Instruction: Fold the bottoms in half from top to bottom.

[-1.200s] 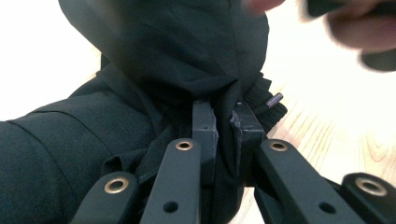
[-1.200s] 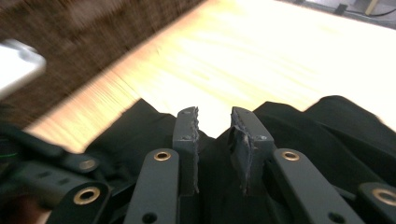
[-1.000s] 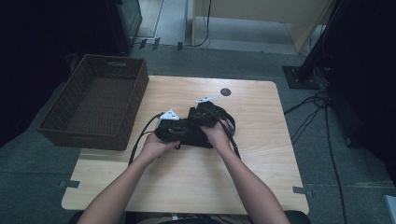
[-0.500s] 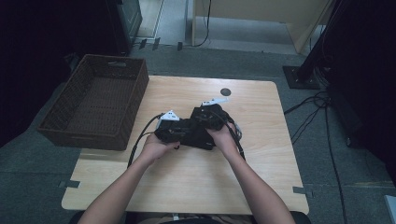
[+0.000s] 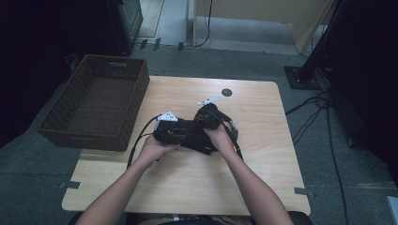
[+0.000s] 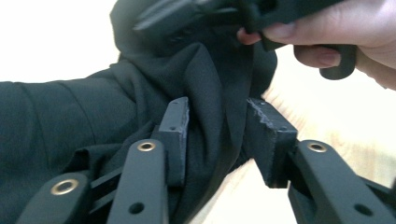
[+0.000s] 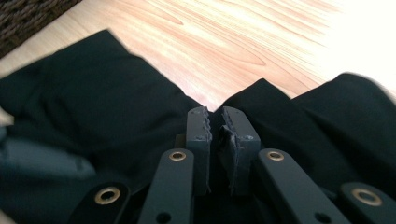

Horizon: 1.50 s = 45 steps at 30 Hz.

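The black cloth (image 5: 197, 137) lies bunched mid-tabletop (image 5: 263, 154), right of the basket (image 5: 94, 105); the right tool (image 7: 215, 128) pinches a fold; the left tool (image 6: 219, 140) has just been opening, its jaws now slack around cloth; re-grip an edge before spreading.

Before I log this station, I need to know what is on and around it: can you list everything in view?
Cloth: one, black, bunched at the table's middle between both grippers.
Basket: one, dark brown wicker, at the table's left edge.
Table: one, light wood, with a small dark round spot near its far edge.
Cables: several, black, on the grey floor to the right.
Left gripper: black, jaws just opened, apart, cloth hanging between them.
Right gripper: black, jaws nearly together, pinching a fold of cloth.
Hands: two, left hand and right hand, each holding a gripper.
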Tool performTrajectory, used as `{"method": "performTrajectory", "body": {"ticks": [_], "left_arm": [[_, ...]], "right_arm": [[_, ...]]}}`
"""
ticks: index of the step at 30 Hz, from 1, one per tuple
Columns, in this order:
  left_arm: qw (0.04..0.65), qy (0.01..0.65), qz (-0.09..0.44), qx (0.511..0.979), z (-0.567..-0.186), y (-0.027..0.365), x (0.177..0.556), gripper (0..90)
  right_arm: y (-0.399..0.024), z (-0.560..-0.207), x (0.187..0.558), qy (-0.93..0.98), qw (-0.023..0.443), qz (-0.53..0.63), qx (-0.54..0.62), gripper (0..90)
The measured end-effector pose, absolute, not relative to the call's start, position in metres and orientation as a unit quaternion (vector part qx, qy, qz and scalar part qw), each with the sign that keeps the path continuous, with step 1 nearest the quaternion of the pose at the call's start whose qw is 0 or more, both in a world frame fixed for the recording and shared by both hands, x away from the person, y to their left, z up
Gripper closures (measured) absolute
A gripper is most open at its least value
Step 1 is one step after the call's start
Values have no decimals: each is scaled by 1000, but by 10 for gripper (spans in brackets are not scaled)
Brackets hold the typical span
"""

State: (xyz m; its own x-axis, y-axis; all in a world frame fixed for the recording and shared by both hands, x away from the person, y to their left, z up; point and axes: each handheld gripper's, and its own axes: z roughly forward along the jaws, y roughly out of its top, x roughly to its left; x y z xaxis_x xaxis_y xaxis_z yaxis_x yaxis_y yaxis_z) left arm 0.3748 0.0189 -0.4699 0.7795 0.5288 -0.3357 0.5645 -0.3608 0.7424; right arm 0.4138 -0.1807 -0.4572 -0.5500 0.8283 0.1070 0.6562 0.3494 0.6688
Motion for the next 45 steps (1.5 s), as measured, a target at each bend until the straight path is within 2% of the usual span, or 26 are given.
{"method": "performTrajectory", "body": {"ticks": [4, 9, 13, 15, 21, 24, 26, 28, 30, 32, 34, 35, 40, 45], "left_arm": [[467, 332, -22, 819, -465, 23, 368, 530], [457, 328, -16, 827, -469, 27, 364, 635], [447, 330, -16, 831, -478, 28, 363, 715], [438, 331, -12, 836, -481, 26, 361, 728], [433, 333, -12, 837, -487, 22, 362, 738], [432, 331, -14, 839, -489, 22, 363, 739], [433, 334, -16, 837, -490, 21, 364, 737], [435, 335, -11, 836, -491, 20, 363, 724], [436, 337, -10, 834, -491, 19, 363, 714], [440, 343, -15, 830, -492, 19, 363, 711], [445, 348, -19, 825, -492, 19, 362, 703], [447, 349, -21, 824, -492, 20, 362, 688], [456, 353, -30, 817, -483, 26, 361, 652], [466, 353, -42, 810, -469, 34, 362, 601]], "right_arm": [[-190, -452, 400, 809, 133, 351, 452, 774], [-211, -445, 388, 788, 135, 390, 457, 592], [-231, -449, 390, 774, 140, 405, 466, 489], [-239, -454, 394, 768, 125, 412, 474, 453], [-256, -461, 404, 755, 142, 427, 478, 325], [-260, -466, 413, 758, 123, 429, 475, 261], [-259, -472, 421, 767, 103, 421, 474, 252], [-257, -476, 425, 772, 78, 418, 472, 279], [-253, -479, 424, 780, 60, 415, 463, 365], [-249, -477, 420, 796, 62, 403, 447, 563], [-247, -470, 414, 808, 84, 387, 437, 759], [-246, -465, 410, 811, 97, 385, 429, 797], [-253, -451, 386, 800, 124, 411, 419, 813], [-269, -454, 360, 789, 133, 428, 419, 782]]}}
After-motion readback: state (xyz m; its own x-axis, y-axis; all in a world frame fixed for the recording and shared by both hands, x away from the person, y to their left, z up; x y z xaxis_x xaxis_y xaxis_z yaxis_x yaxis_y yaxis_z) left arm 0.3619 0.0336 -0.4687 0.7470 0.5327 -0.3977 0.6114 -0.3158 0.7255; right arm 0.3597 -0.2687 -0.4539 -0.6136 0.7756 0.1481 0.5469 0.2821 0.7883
